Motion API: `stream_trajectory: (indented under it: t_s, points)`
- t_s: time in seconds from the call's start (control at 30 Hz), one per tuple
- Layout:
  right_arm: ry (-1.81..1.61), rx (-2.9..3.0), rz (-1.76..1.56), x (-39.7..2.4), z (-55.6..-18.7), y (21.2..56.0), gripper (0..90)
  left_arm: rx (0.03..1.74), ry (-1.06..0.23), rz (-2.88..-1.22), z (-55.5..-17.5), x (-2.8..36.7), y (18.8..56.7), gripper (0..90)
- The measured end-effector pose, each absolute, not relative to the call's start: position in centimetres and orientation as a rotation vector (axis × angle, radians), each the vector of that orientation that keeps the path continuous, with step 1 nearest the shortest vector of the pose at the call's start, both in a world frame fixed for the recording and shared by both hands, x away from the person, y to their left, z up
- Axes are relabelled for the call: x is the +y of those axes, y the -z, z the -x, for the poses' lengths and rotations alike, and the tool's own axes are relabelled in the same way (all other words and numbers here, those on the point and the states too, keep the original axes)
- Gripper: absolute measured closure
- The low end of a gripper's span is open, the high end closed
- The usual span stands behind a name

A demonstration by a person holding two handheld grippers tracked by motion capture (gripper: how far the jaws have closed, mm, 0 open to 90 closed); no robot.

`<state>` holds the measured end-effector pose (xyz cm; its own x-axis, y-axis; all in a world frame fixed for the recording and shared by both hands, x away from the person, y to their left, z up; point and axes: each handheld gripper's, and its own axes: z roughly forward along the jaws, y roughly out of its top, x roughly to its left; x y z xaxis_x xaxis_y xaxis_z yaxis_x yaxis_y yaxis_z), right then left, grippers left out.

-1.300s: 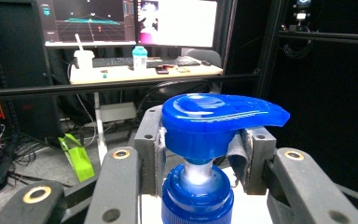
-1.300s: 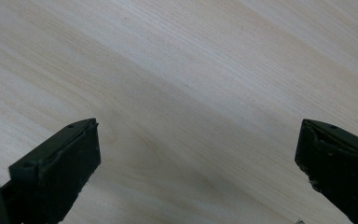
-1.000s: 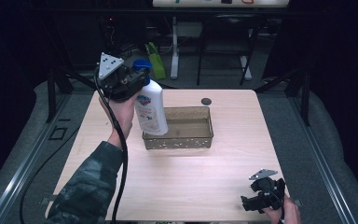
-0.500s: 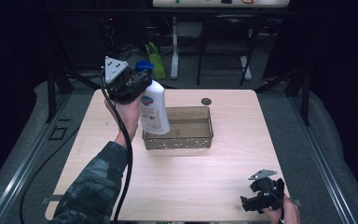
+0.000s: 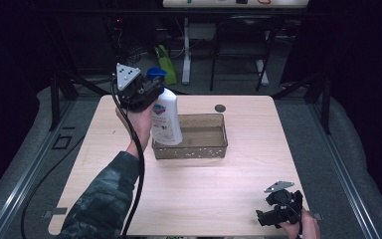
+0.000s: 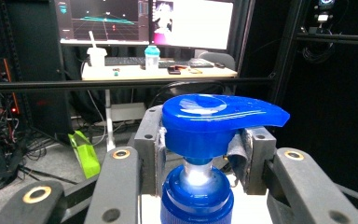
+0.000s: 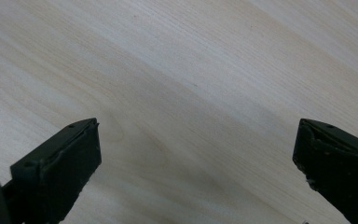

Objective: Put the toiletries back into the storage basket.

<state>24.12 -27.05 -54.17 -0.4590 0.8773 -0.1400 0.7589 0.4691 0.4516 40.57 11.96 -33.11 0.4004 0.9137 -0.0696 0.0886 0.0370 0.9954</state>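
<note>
Pump bottle (image 6: 196,140) between clamped fingers (image 6: 150,142)

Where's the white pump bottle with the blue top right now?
In the high view, the white pump bottle is gripped at its pump by the left gripper, over the clear tray's left end.

The left gripper (image 5: 146,94), clamped on the white pump bottle (image 5: 165,118) at its blue pump, now sits slightly farther right than in the 2 earlier pictures. The bottle's base hangs closer over the left end of the brown tray (image 5: 214,149).
</note>
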Motion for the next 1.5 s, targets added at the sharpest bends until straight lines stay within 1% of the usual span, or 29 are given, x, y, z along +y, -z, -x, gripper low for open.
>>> stream_trajectory:
  t_s: [0.53, 1.5]
  points:
    - [-0.466, 2.379, -1.361, -26.9, -24.0, 54.1, 0.7, 1.008, -0.832, -1.379, -41.0, 10.7, 34.5, 59.0]
    - [-0.484, 2.388, -1.351, -27.0, -23.9, 54.1, 1.0, 1.034, -0.828, -1.397, -41.1, 10.3, 37.2, 59.0]
